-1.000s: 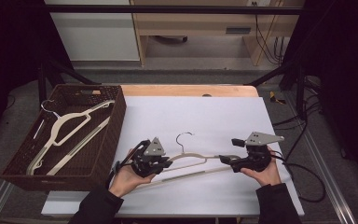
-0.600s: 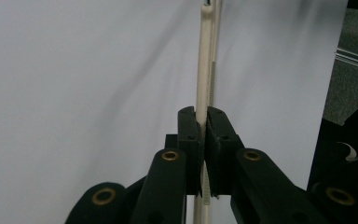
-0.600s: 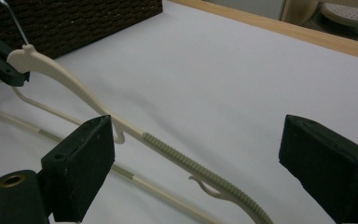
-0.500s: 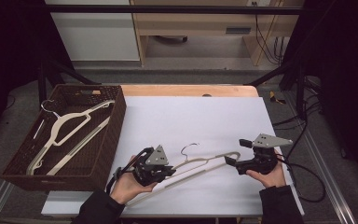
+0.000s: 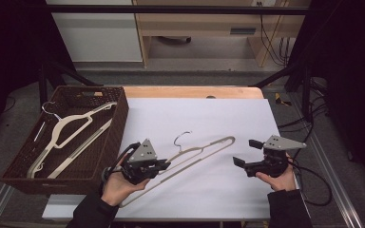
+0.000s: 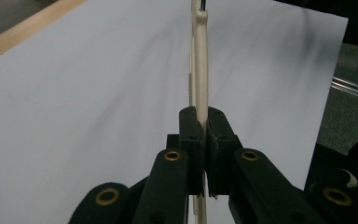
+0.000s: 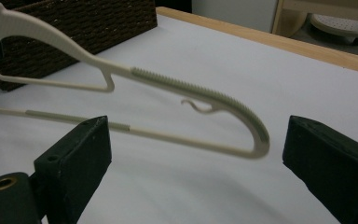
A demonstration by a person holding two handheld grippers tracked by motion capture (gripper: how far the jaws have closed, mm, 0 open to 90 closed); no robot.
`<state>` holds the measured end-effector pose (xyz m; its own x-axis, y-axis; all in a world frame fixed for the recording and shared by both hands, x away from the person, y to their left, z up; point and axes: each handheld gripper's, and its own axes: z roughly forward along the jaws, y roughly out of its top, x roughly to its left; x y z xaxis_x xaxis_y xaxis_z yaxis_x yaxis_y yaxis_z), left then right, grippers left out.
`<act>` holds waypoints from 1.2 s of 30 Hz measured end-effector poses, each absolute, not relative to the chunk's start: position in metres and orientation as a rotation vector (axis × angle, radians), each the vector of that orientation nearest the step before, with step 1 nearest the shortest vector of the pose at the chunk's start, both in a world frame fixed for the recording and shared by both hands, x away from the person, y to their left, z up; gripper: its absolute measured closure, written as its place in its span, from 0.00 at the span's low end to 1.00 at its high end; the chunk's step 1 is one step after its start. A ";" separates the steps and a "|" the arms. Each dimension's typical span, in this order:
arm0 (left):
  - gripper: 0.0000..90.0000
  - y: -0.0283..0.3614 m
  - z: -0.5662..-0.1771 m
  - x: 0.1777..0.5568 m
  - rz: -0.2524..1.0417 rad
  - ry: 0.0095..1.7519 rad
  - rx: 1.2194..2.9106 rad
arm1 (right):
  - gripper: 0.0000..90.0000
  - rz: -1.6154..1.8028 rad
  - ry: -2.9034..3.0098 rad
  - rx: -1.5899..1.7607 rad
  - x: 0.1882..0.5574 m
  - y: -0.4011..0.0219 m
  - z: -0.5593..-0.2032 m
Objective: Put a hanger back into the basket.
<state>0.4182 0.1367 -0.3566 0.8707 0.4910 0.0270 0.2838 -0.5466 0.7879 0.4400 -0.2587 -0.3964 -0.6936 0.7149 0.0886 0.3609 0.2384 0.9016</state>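
The left gripper (image 5: 164,165) clamped the hanger (image 5: 204,151) near the tabletop's (image 5: 195,114) front edge. The right gripper (image 5: 247,152), jaws just spread wide, had released the hanger's far end.

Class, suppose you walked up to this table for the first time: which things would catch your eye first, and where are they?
A cream plastic coat hanger with a metal hook stands out on the white table top, clamped at one end by the left gripper. The right gripper waits open beside its far end. At the left sits a dark brown woven basket holding another cream hanger.
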 end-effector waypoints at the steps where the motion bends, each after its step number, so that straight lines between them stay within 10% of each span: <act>1: 0.96 0.143 -0.353 0.420 0.322 0.587 2.160 | 0.08 1.435 2.174 0.991 0.440 -0.259 -0.396; 36: 0.96 0.269 -0.260 0.462 0.483 0.805 1.928 | 0.04 1.415 2.122 1.036 0.441 -0.266 -0.397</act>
<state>0.4621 0.2692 -0.2599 0.7043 0.7099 -0.0030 0.3315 -0.3251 0.8857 0.4408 -0.2662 -0.3971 -0.6526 0.7535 0.0800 0.3636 0.2188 0.9055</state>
